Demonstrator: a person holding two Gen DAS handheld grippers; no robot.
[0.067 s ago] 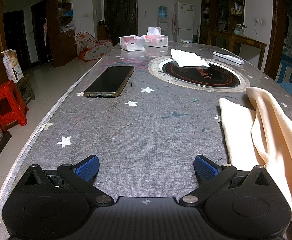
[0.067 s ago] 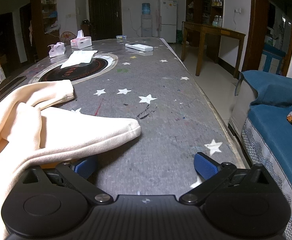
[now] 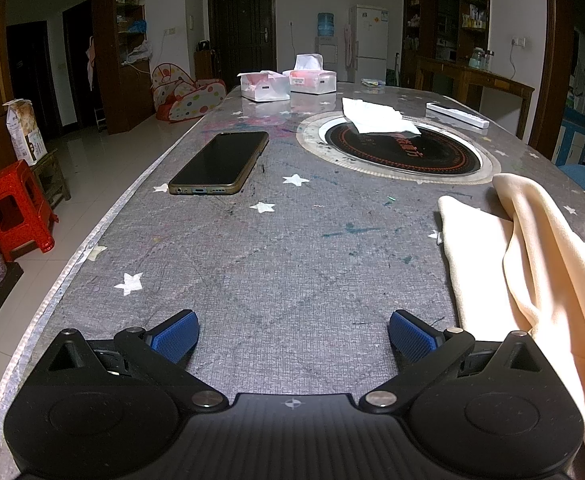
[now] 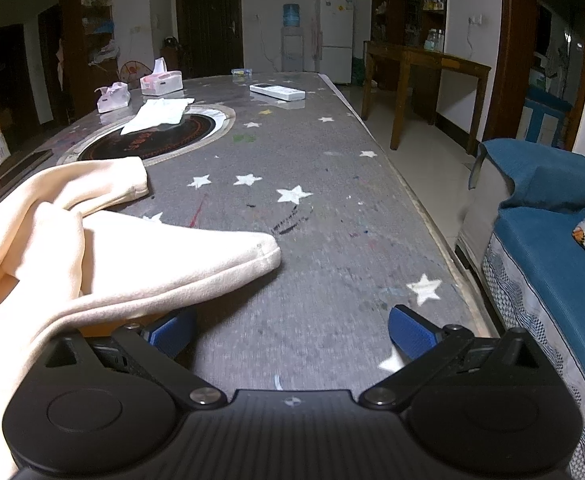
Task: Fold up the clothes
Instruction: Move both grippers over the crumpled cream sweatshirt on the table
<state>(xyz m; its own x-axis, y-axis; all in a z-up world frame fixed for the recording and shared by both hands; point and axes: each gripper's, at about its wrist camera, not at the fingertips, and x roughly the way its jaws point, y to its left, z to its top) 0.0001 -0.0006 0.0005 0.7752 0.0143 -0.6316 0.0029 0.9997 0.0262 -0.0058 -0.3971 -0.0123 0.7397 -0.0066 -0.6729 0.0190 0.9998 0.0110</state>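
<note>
A cream garment [image 3: 532, 264] lies crumpled on the grey star-patterned table [image 3: 284, 272], at the right of the left wrist view. In the right wrist view the same garment [image 4: 92, 256] fills the left side, one sleeve end pointing right. My left gripper [image 3: 292, 336] is open and empty over bare table, just left of the cloth. My right gripper [image 4: 292, 332] is open; the cloth drapes over its left finger [image 4: 168, 332] and partly hides it, while the right finger is free.
A phone [image 3: 220, 164] lies far left on the table. A round black hotplate [image 3: 400, 148] with a white cloth [image 3: 372, 120] sits ahead, tissue boxes [image 3: 312, 80] and a remote [image 3: 456, 114] beyond. A blue sofa [image 4: 552, 248] stands right of the table edge.
</note>
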